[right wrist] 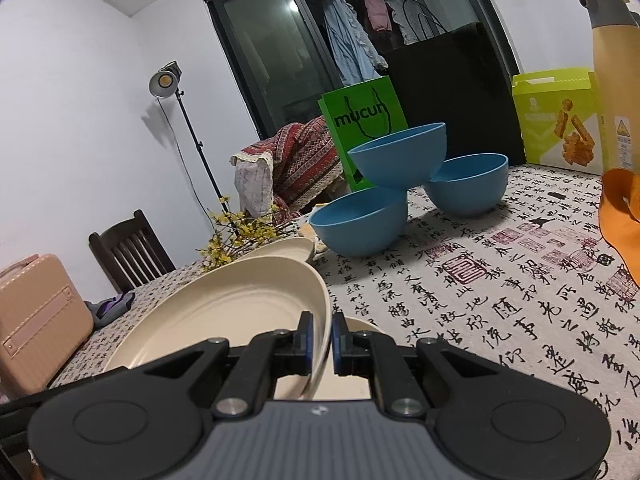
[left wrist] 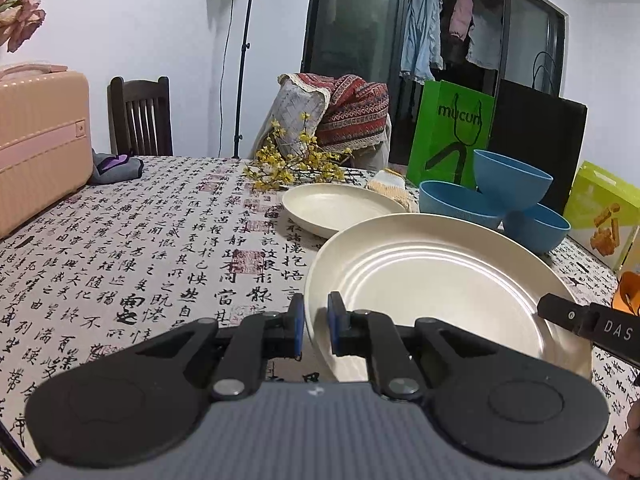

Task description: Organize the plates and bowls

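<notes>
left claw (left wrist: 316,322) clamped on cream plate (left wrist: 432,280) rim | right claw (right wrist: 320,338) clamped on opposite rim, tilted downward | green bag (left wrist: 448,132) reads "mucun"

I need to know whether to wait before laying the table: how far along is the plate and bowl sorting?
Nothing looks finished. In hand: the large cream plate, clamped at its rim by both the left gripper and the right gripper. Left: a second cream plate lying apart, and three blue bowls perched loosely, not nested.
</notes>
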`<action>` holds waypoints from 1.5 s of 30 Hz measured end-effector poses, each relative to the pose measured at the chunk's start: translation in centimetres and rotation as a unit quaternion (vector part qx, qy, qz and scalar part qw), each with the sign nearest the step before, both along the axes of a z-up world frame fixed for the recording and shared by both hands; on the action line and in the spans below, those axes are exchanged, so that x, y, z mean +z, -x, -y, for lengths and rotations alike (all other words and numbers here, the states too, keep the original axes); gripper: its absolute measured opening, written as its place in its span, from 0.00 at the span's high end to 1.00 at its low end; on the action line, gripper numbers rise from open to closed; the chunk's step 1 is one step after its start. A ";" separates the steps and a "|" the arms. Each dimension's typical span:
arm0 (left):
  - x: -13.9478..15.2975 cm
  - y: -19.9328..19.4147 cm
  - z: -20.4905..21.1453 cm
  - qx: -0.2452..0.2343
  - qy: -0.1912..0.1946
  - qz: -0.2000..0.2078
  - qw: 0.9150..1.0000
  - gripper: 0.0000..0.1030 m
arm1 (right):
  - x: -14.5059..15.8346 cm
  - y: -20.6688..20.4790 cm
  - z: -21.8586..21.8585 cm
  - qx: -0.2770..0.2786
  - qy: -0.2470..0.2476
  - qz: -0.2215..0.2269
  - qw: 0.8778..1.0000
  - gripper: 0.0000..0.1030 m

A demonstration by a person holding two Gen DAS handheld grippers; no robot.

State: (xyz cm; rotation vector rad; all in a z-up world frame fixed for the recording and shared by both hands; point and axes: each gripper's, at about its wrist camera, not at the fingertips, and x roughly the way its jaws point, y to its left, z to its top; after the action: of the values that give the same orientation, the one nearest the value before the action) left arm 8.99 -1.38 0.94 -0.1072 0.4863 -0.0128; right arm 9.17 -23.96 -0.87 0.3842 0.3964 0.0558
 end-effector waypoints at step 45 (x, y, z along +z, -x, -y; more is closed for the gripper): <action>-3.1 -1.7 2.7 -0.019 -0.044 -0.024 0.999 0.88 | -2.7 -1.1 0.3 -0.016 0.073 -0.015 0.997 0.91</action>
State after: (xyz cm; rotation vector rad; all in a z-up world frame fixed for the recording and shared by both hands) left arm 10.68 -4.04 -2.18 -0.0110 0.5366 -0.0264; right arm 10.22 -24.29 -3.61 0.2481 0.4218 -0.0104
